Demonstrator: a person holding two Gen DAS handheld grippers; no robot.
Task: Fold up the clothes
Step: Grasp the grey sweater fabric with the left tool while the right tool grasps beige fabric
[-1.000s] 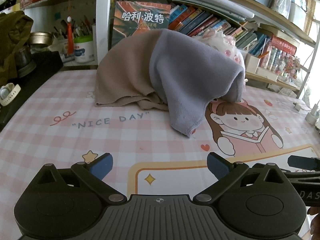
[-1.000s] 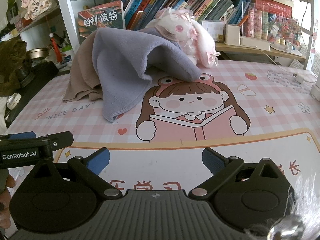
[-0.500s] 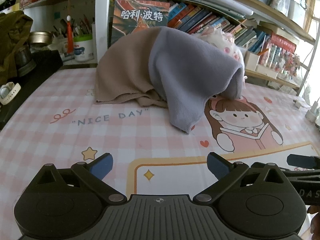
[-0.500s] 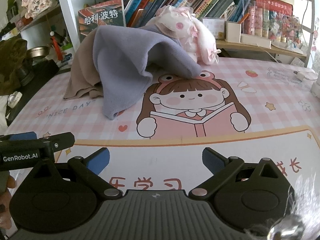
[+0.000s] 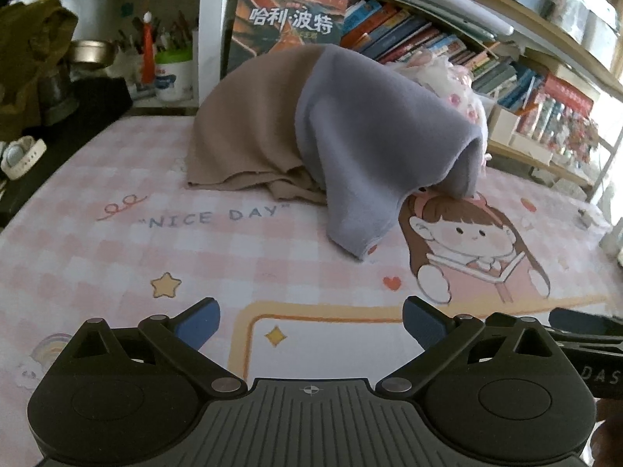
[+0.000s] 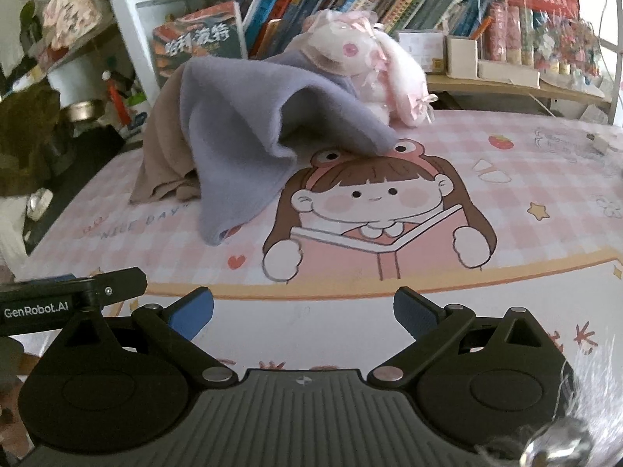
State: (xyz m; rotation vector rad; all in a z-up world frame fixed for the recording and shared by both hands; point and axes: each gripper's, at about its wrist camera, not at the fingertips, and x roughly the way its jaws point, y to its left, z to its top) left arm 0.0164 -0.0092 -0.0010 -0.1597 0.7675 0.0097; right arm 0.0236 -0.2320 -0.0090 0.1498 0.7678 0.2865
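A grey-lilac cloth (image 5: 373, 155) (image 6: 249, 132) lies draped in a heap over a tan cloth (image 5: 249, 128) (image 6: 163, 155) at the far middle of the pink checked desk mat (image 5: 117, 257) (image 6: 525, 179). My left gripper (image 5: 311, 321) is open near the mat's front edge, well short of the heap, with nothing between its fingers. My right gripper (image 6: 303, 309) is open too, over the mat's near edge, empty. The body of the left gripper shows at the lower left of the right wrist view.
A pink-and-white plush toy (image 6: 366, 62) (image 5: 455, 85) leans behind the cloths. Bookshelves (image 6: 350, 0) run along the back. A watch (image 5: 17, 155), metal bowl (image 5: 91, 52) and white cup (image 5: 173, 78) stand at the left. A white plug (image 6: 597, 142) lies at the far right.
Both grippers have edged forward toward the cloth heap, which sits slightly larger in both views. Both stay open. The cloths have not moved.
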